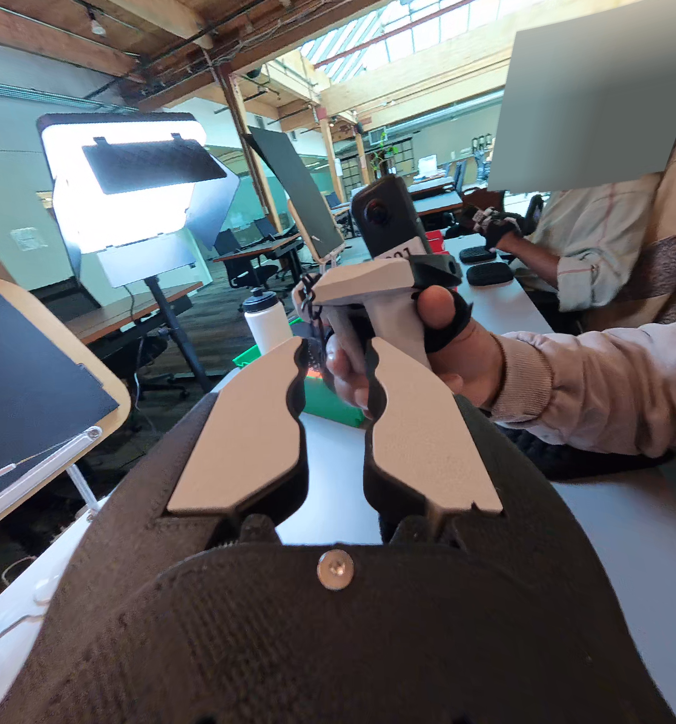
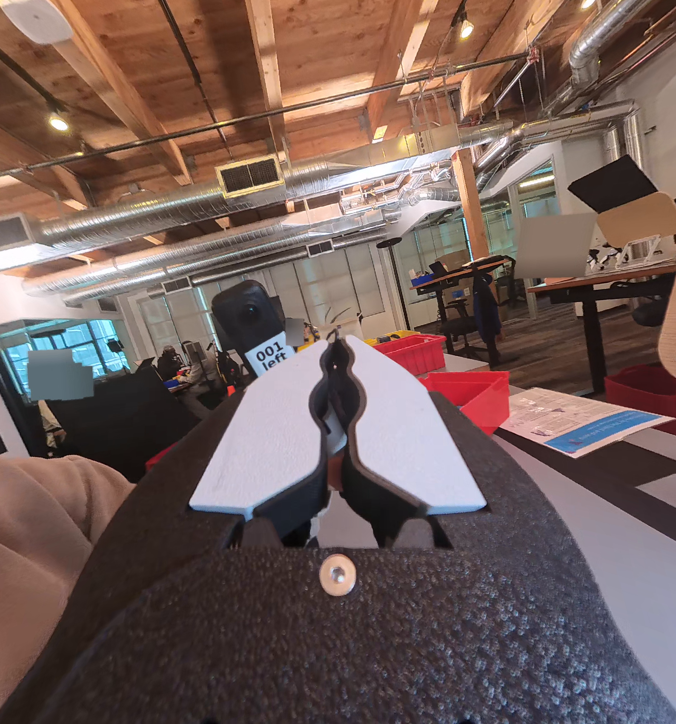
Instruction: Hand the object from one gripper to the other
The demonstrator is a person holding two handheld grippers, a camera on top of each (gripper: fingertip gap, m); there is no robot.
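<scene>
On the far left a lit lamp panel [image 1: 124, 184] stands on a pole. Right of it, a white bottle [image 1: 268, 317] with a dark cap and a green bin [image 1: 328, 399] sit on the grey table [image 1: 603, 529].

The left gripper [image 1: 336, 346] is spread, with a clear gap between its tips and nothing pinched. Just beyond that gap a thin black chain [image 1: 313, 313] hangs, close to the left tip; whether it touches is hard to tell.

The chain dangles from the right gripper [image 1: 307, 288], which a hand [image 1: 458, 352] in a tan sleeve holds up above the table, its tips pointing left.

In the right wrist view, the right gripper [image 2: 336, 342] is pressed together on the chain [image 2: 334, 354], which pokes out at the tips and runs down between the fingers. Behind and left of them a black camera [image 2: 250, 317] stands up. To the right, red bins [image 2: 411, 348] and a printed sheet [image 2: 587, 419] lie on the table.
</scene>
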